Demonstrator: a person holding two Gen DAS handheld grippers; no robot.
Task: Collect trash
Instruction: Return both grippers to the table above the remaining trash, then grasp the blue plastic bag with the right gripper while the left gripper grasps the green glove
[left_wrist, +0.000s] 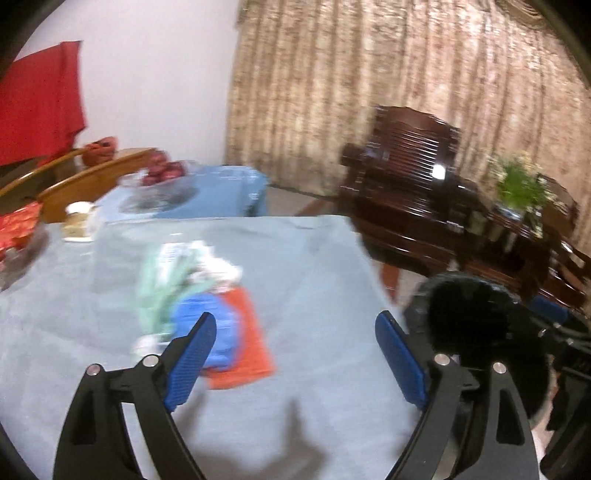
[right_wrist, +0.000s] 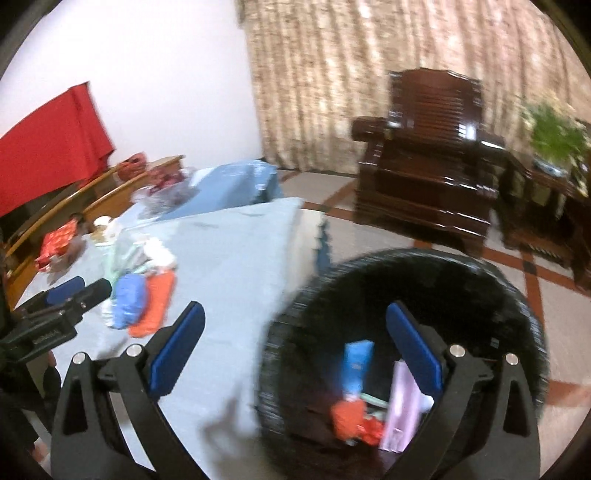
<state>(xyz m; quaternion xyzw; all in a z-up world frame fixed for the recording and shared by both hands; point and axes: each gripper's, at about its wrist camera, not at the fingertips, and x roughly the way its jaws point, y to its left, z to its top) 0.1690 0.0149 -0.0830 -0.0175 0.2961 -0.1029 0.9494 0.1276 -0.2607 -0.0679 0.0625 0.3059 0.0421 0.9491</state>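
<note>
A pile of trash lies on the blue-grey table (left_wrist: 303, 266): an orange wrapper (left_wrist: 247, 343), a blue packet (left_wrist: 207, 321), a pale green bag (left_wrist: 162, 284) and white crumpled paper (left_wrist: 221, 269). My left gripper (left_wrist: 295, 354) is open and empty, just right of the pile, above the table. A black round bin (right_wrist: 406, 354) stands off the table's right edge; it holds a blue tube (right_wrist: 356, 365), orange wrappers (right_wrist: 351, 417) and a pink box (right_wrist: 402, 402). My right gripper (right_wrist: 295, 354) is open and empty, over the bin's left rim. The pile also shows in the right wrist view (right_wrist: 144, 291), with the left gripper (right_wrist: 79, 291) beside it.
A glass bowl of red fruit (left_wrist: 162, 177), a small jar (left_wrist: 79, 219) and a red box (left_wrist: 18, 225) stand at the table's far left. Wooden chairs (left_wrist: 92, 181) line the far side. A dark wooden armchair (right_wrist: 428, 166) and a plant (right_wrist: 557, 133) stand beyond the bin.
</note>
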